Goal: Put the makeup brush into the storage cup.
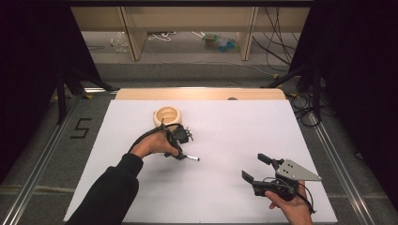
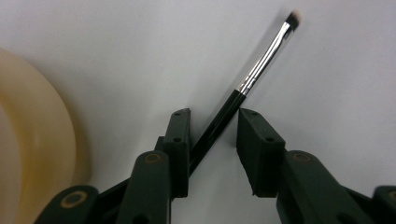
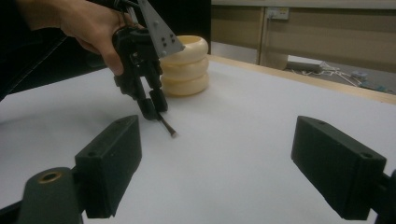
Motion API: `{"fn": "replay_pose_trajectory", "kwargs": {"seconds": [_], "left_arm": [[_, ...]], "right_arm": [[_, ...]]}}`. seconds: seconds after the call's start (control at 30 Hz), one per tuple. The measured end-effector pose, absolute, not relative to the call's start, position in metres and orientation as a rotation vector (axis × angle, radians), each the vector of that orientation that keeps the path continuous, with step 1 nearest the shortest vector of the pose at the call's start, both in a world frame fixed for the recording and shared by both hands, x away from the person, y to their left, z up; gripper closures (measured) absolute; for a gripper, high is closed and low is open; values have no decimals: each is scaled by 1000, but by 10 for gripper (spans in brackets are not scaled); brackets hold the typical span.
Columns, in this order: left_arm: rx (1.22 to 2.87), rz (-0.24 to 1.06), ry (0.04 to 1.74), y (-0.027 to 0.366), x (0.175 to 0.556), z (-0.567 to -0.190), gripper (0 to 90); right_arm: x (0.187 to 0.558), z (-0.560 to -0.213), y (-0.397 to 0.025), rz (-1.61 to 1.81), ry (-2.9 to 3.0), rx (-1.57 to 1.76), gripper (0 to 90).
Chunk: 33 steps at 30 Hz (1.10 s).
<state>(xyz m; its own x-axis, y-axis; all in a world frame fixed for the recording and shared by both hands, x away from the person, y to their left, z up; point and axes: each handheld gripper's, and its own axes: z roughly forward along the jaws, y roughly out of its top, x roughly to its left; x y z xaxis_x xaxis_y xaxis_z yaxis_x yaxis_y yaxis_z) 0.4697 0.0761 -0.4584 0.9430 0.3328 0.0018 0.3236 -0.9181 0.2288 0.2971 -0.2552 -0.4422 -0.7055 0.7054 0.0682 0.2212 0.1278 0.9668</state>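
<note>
A thin black makeup brush (image 2: 261,70) with a silver ferrule and pale tip lies on the white table sheet (image 1: 225,131). Its handle runs between the jaws of my left gripper (image 2: 212,114), leaning against one jaw with a gap to the other, so the gripper is open around it. In the high view the left gripper (image 1: 179,154) points down at the brush (image 1: 191,158), just in front of a cream ribbed cup (image 1: 167,115). My right gripper (image 1: 255,167) stands wide open and holds nothing near the front right. From there I see the left gripper (image 3: 154,109), brush (image 3: 168,127) and cup (image 3: 187,65).
The cup's wall (image 2: 32,140) is close beside the left gripper. A wooden strip (image 1: 202,93) edges the table's far side. Beyond it are shelving legs, cables and some litter on the floor (image 1: 220,42). Black curtains flank both sides.
</note>
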Motion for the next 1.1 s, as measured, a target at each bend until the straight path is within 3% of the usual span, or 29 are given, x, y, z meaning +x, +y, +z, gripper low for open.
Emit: {"fn": "replay_pose_trajectory", "kwargs": {"seconds": [0.17,1.1], "left_arm": [[2889,53,501,76,469,-458,722],[2939,62,434,70,468,-457,808]], "right_arm": [[295,-440,-258,1549,2045,911,173],[297,-442,-254,1600,2011,892,173]]}}
